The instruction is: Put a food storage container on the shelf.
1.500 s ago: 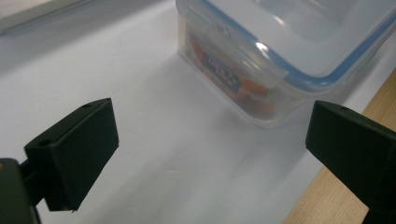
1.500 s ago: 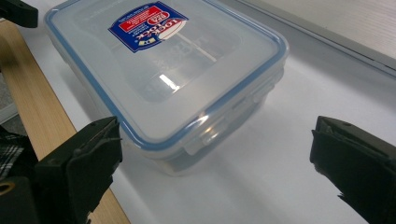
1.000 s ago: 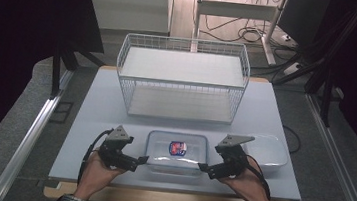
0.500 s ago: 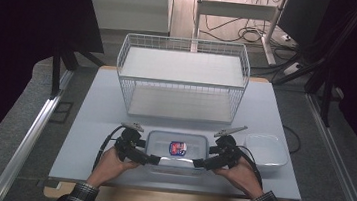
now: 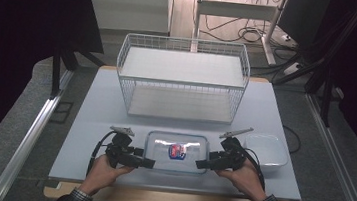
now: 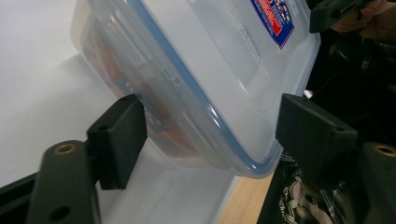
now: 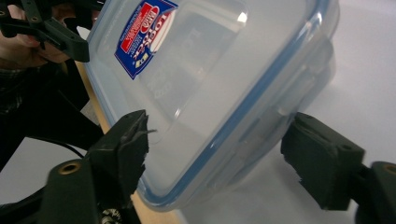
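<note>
The person's 2 forearms entered at the table's near edge, each hand carrying a gripper. Over the last second both grippers had moved inward from positions just outside the container's ends to its 2 near corners.

The left gripper [image 5: 149, 163] lay at the left near corner of the clear rectangular plastic container with a blue-sealed lid and a red-and-blue label [image 5: 176, 151]. In the left gripper view its jaws stood spread, one touching or just beside the side latch, the other apart from the lid rim.

The right gripper [image 5: 201, 164] lay at the right near corner. Its jaws were likewise spread to either side of that corner, neither visibly pressing.

The container rested flat on the pale grey table [image 5: 89, 121], near its front edge, lid on.

Judgement: the approach was complete; a 2-sided grasp remained to be closed before any lift.

Just right of the container sat an empty clear plastic tub [image 5: 267, 151]. Farther back stood a white wire basket [image 5: 183, 78], with nothing in it.
</note>
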The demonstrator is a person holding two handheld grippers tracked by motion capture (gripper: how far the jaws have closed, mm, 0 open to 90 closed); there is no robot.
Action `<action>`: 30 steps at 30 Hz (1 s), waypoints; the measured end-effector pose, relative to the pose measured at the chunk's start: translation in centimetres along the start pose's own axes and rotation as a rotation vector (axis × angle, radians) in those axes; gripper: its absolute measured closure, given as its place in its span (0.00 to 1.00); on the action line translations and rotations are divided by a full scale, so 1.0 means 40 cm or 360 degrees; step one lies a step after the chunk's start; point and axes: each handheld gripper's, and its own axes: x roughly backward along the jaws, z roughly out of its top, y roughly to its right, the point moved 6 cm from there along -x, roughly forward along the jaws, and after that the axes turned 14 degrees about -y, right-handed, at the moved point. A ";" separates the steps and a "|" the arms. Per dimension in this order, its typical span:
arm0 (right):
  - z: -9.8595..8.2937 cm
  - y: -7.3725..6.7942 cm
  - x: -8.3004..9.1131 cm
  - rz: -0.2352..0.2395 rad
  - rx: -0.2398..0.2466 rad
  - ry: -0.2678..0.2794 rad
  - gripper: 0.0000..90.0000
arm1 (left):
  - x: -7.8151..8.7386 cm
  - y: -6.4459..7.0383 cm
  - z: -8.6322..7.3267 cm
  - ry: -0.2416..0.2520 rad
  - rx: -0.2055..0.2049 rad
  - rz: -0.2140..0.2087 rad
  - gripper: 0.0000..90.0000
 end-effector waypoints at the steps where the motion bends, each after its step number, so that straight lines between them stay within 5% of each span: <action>1: -0.003 -0.002 0.001 0.0002 -0.0005 0.0002 0.30 | 0.003 0.000 -0.001 0.0016 0.0018 -0.0004 0.31; 5: -0.012 -0.005 0.018 0.0027 -0.0026 0.0046 0.42 | 0.018 -0.008 -0.003 0.0080 0.0039 -0.0051 0.42; 14: -0.006 -0.013 0.040 -0.0006 -0.0054 0.0185 0.57 | 0.043 -0.019 0.003 0.0241 0.0110 -0.0044 0.56; 30: 0.009 -0.029 0.043 -0.0113 0.0020 0.0343 0.57 | 0.071 -0.007 0.014 0.0353 0.0047 0.0073 0.58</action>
